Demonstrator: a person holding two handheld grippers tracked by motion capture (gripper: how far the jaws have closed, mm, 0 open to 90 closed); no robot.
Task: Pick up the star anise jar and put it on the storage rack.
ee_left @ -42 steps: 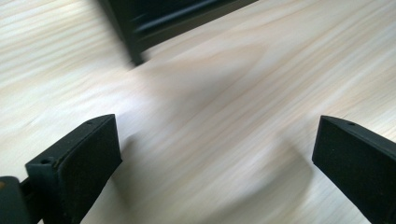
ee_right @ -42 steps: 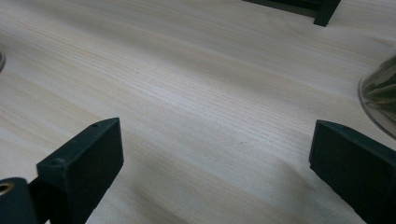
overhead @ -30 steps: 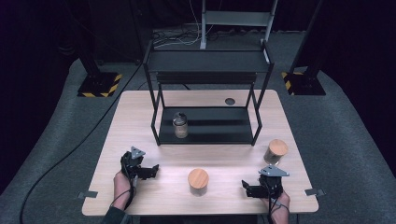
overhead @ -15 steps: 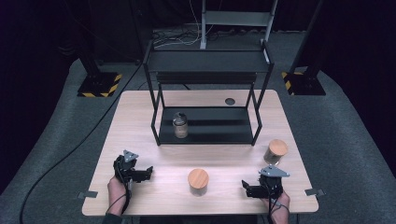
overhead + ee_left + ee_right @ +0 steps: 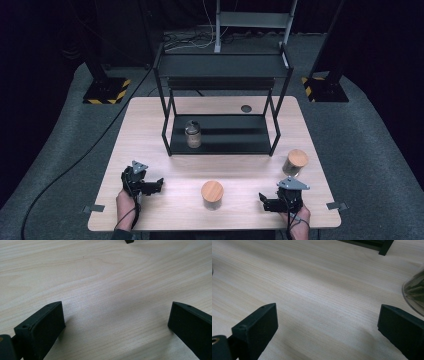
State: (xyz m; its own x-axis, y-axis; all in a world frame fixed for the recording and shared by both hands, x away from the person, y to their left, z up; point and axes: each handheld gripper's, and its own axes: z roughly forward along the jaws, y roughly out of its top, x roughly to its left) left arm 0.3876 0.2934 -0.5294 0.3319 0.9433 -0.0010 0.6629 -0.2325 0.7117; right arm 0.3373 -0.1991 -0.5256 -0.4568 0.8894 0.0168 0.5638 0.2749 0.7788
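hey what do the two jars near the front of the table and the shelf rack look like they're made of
Middle jar and right jar: apparently clear glass, since the contents show through, with matte light wooden-looking lids, possibly bamboo. Shelf rack: thin black bars and flat dark shelves, probably painted metal. Table: pale wood grain, perhaps laminate.

Contents of the jar on the rack's lower shelf, too small to tell.
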